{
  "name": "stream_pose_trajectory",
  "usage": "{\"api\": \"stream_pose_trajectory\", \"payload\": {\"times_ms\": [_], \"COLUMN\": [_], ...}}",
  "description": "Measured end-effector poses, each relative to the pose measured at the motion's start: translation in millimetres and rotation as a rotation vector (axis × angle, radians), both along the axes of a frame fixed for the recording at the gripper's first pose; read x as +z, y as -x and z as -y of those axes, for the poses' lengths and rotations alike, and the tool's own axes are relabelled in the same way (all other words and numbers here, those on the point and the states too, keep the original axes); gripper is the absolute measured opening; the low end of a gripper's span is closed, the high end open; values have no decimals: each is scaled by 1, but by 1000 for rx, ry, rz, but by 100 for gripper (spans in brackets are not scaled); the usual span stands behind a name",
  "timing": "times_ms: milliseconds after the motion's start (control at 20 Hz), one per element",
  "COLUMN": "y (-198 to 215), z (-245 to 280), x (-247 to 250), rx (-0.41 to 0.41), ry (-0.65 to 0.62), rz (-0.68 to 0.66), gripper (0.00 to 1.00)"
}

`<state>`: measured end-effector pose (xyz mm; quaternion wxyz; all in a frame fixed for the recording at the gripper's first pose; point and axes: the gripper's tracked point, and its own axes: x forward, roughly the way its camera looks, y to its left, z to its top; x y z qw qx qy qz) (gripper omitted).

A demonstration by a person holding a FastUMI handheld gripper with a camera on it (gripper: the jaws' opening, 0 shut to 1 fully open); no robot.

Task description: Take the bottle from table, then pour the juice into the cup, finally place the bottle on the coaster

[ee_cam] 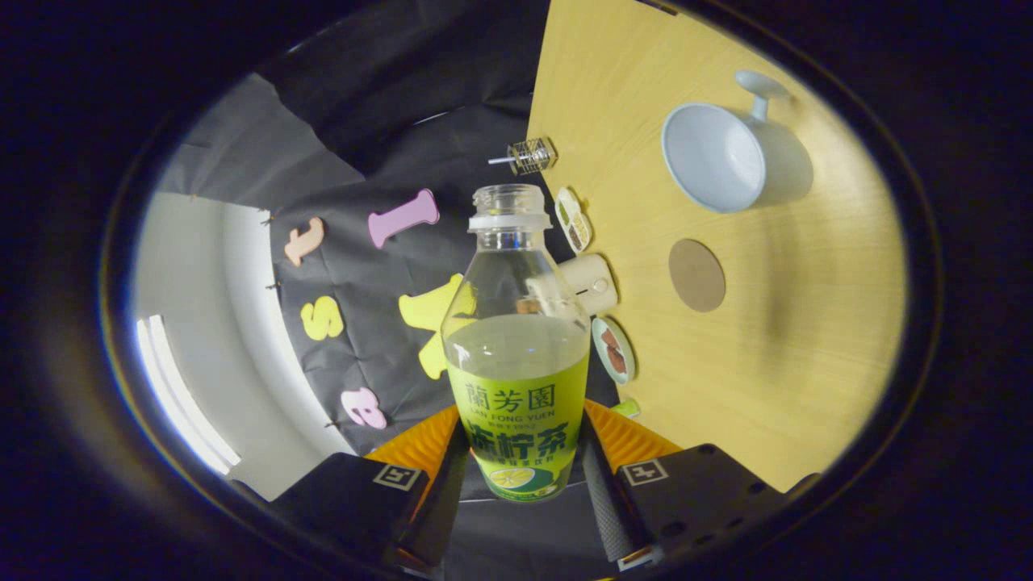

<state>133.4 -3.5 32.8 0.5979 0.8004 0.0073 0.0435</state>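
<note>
gripper (520, 472) has both fingers clamped on the uncapped bottle (516, 355), tipped sideways with the cup (714, 157) well off to its right beyond the coaster (696, 275), so any further tilt probably dumps juice on the table (807, 339).

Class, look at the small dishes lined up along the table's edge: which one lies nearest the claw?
The round dish with brown food, just beyond the claw gripping the bottle. The oblong dish lies farther off, past the white cylinder.
</note>
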Motion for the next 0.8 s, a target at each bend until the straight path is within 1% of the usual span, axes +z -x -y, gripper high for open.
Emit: {"api": "stream_pose_trajectory", "payload": {"times_ms": [250, 500, 550, 650, 800], "y": [3, 14, 11, 21, 31], "z": [-5, 0, -5, 1, 9], "x": [-38, -65, -75, -81, -96], "rx": [18, -7, -18, -47, -69], "ry": [271, 601, 669, 809, 1016], "rz": [-93, -171, -181, -211, -286], "gripper": [75, 75, 75, 75, 76]}}
